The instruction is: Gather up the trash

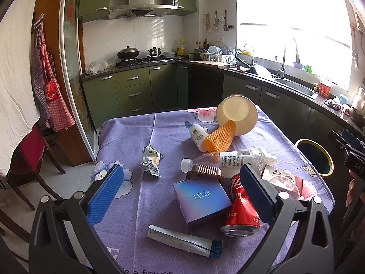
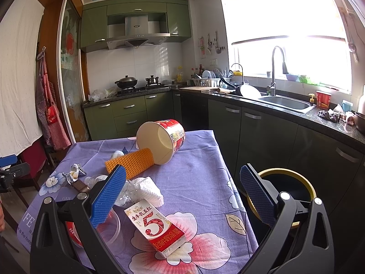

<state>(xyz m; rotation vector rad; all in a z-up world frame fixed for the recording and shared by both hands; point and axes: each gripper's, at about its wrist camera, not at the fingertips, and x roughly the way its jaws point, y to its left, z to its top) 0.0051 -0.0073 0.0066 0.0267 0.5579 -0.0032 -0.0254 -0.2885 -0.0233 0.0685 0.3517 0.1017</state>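
Observation:
Trash lies scattered on a purple flowered tablecloth (image 1: pixel 130 132). My left gripper (image 1: pixel 181 189) hangs open above a blue box (image 1: pixel 202 199), with a red can (image 1: pixel 241 207) at its right finger. Farther off lie a snack wrapper (image 1: pixel 151 161), a clear bottle (image 1: pixel 219 161), an orange foam sleeve (image 1: pixel 220 137), a white pill bottle (image 1: pixel 198 135) and a tipped paper bucket (image 1: pixel 237 113). A white sachet (image 1: pixel 184 239) lies nearest. My right gripper (image 2: pixel 182 195) is open above a red milk carton (image 2: pixel 157 228). The yellow-rimmed bin (image 2: pixel 287 180) stands right of the table.
Dark green kitchen cabinets (image 2: pixel 262 132) run close along the table's right side, with a sink (image 2: pixel 285 102) under a bright window. A red chair (image 1: pixel 29 155) and hanging aprons (image 1: pixel 50 86) stand left. A clear cup (image 2: pixel 111 228) and white foam net (image 2: pixel 148 190) lie by the carton.

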